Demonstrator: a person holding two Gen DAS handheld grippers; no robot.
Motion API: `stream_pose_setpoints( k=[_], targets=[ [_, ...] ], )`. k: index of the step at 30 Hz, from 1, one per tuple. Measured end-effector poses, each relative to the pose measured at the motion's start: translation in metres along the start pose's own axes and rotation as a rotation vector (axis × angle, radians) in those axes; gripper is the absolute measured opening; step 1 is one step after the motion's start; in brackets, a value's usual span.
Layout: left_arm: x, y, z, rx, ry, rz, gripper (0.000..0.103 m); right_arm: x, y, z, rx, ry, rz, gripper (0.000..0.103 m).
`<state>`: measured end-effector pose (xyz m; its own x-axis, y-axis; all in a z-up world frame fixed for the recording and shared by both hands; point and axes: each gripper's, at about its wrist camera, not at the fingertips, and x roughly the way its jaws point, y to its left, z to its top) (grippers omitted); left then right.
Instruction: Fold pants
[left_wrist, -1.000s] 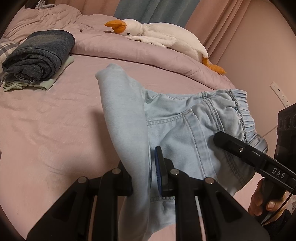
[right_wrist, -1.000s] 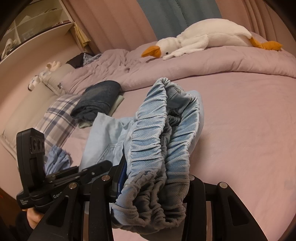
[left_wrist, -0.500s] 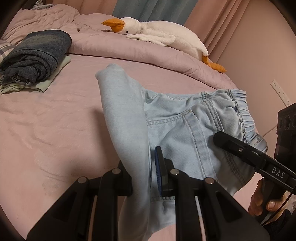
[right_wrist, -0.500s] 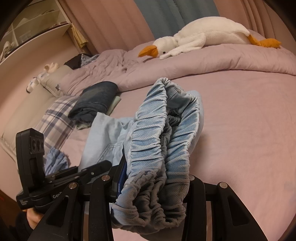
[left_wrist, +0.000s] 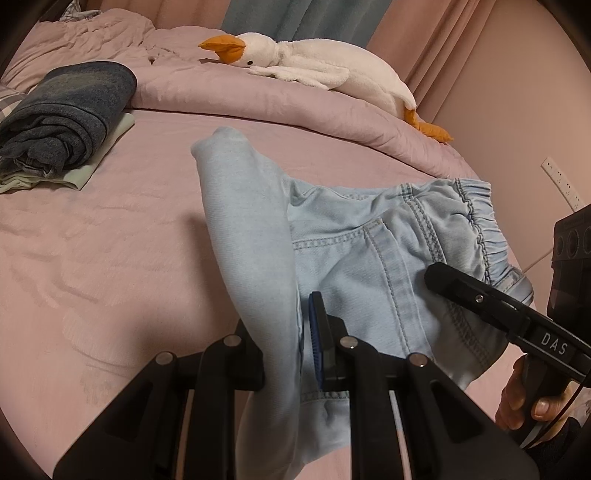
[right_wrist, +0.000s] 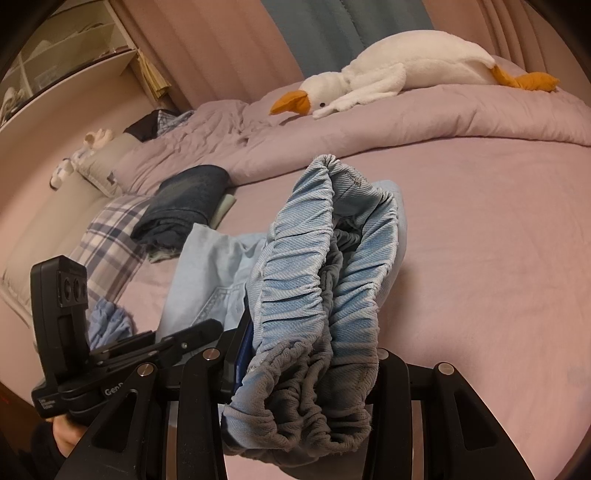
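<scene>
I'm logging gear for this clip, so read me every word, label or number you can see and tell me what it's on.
"DAS": white letters on the right claw's black arm.
"Gen", cut off by a finger: on the left claw's body.
Small white print below it: too blurred to read.
Nothing readable on the pants.

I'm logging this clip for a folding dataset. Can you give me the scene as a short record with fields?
surface: pink bed
garment: light blue pants, partly lifted off the bed
left tongs: shut on a fold of the pants leg
right tongs: shut on the bunched elastic waistband
fold state: not yet laid flat
other clothes: folded dark jeans on a pale folded cloth, far left
toy: white goose on the duvet
</scene>
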<state>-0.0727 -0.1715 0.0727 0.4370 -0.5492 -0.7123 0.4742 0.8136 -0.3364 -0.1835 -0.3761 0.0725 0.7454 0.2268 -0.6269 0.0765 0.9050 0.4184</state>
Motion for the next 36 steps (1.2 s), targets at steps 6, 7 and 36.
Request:
stream_pose_setpoints(
  k=[6, 7, 36],
  targets=[
    [0.005, 0.001, 0.003, 0.005, 0.004, 0.000, 0.016, 0.001, -0.002, 0.000, 0.010, -0.003, -0.004, 0.042],
    [0.005, 0.001, 0.004, 0.006, 0.005, 0.000, 0.016, 0.002, -0.002, 0.000, 0.012, -0.003, -0.005, 0.042],
    [0.034, 0.002, 0.014, 0.019, 0.043, 0.009, 0.016, 0.017, -0.011, 0.004, 0.043, 0.007, -0.019, 0.042]
  ],
)
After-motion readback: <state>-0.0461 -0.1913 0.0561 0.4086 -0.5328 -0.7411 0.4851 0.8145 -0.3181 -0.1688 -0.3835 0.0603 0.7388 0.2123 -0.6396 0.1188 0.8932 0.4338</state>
